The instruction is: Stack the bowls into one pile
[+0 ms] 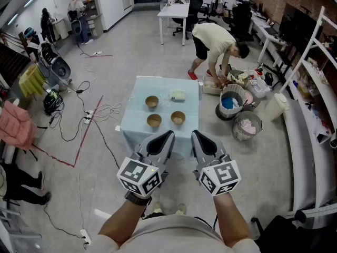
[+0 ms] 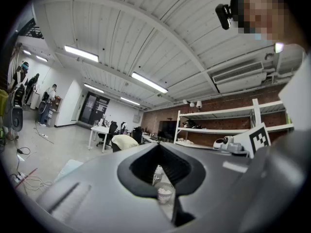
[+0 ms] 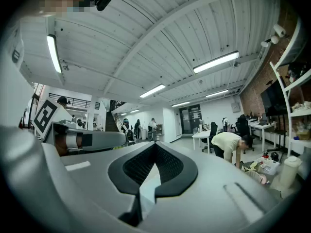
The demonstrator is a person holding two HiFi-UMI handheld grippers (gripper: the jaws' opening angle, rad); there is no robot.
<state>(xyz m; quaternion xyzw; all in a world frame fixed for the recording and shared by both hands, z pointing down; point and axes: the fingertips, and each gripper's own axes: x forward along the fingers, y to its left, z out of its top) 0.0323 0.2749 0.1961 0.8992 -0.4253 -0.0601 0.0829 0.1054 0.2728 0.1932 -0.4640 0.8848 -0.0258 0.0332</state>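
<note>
Three brown bowls stand apart on a pale blue table (image 1: 138,112): one at the back left (image 1: 152,101), one at the front left (image 1: 154,120), one at the front right (image 1: 178,117). My left gripper (image 1: 169,135) and right gripper (image 1: 194,134) hover side by side in front of the table's near edge, well short of the bowls. Both are shut and hold nothing. In the left gripper view (image 2: 158,145) and the right gripper view (image 3: 155,144) the jaws meet at the tips and point out across the room.
A pale green packet (image 1: 178,95) lies at the table's back right. A person (image 1: 216,42) bends over boxes to the right, near a bin (image 1: 232,100) and a wire basket (image 1: 246,125). Cables (image 1: 92,114) trail on the floor to the left. Shelving (image 1: 316,73) lines the right wall.
</note>
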